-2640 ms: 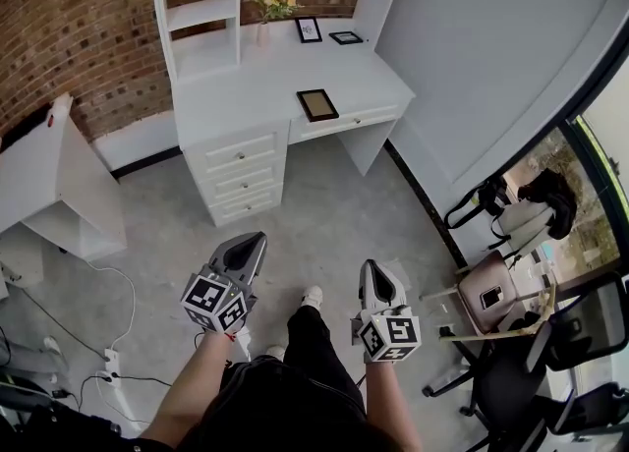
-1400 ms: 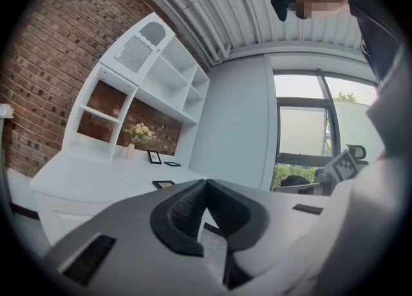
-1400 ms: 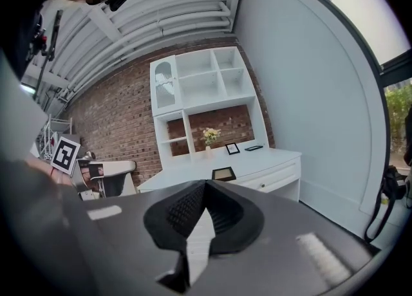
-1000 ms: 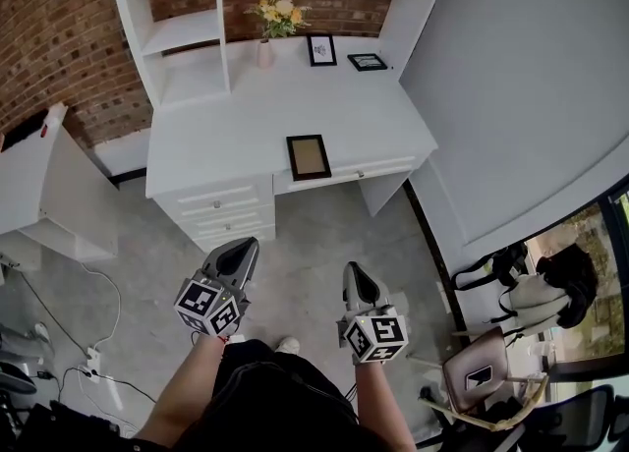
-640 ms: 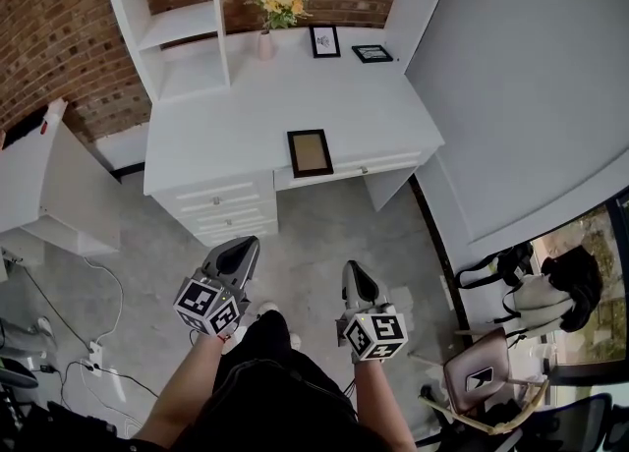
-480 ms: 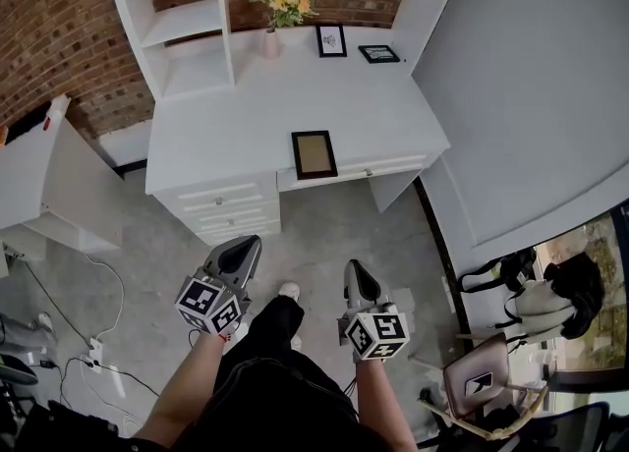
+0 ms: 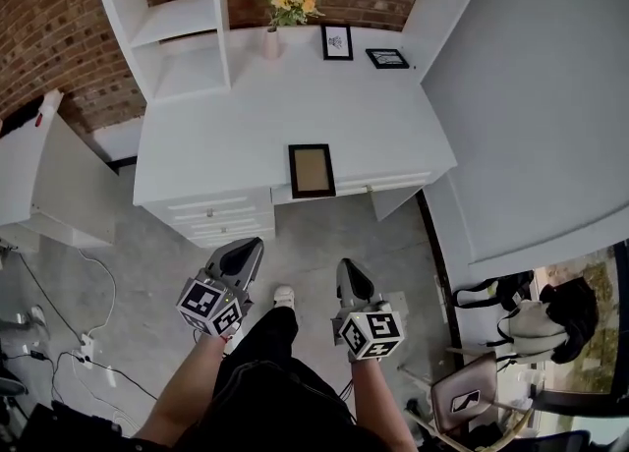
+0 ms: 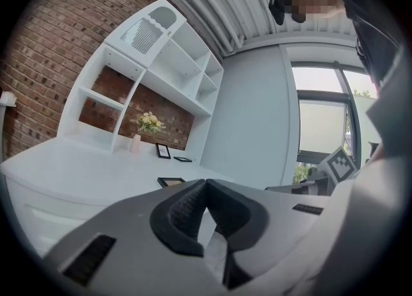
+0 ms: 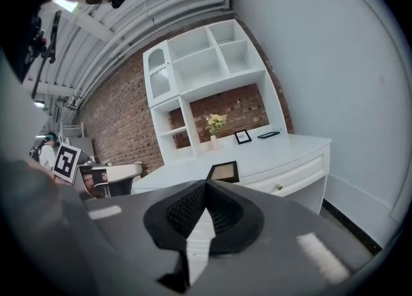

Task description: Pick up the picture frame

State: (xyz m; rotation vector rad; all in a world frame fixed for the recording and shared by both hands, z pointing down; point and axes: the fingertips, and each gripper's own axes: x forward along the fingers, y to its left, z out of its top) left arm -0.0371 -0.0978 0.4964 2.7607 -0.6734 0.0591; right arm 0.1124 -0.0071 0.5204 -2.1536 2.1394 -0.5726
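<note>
Progress: barely started I'd say. Nothing's grabbed yet and I'm just facing the desk (image 7: 197, 136).
Picture frame (image 7: 312, 170): lying flat at the desk's front edge, about mid-width, untouched.
Left gripper (image 7: 244, 249): jaws pressed together with nothing in them, hanging over the floor (image 7: 314, 229), well short of the desk.
Right gripper (image 7: 350, 271): same deal, closed up and empty, also well short of the desk's front.
Left to do: get up to the desk, open a gripper, catch the frame's edge and lift. A flat frame looks fiddly to get under, I reckon.
</note>
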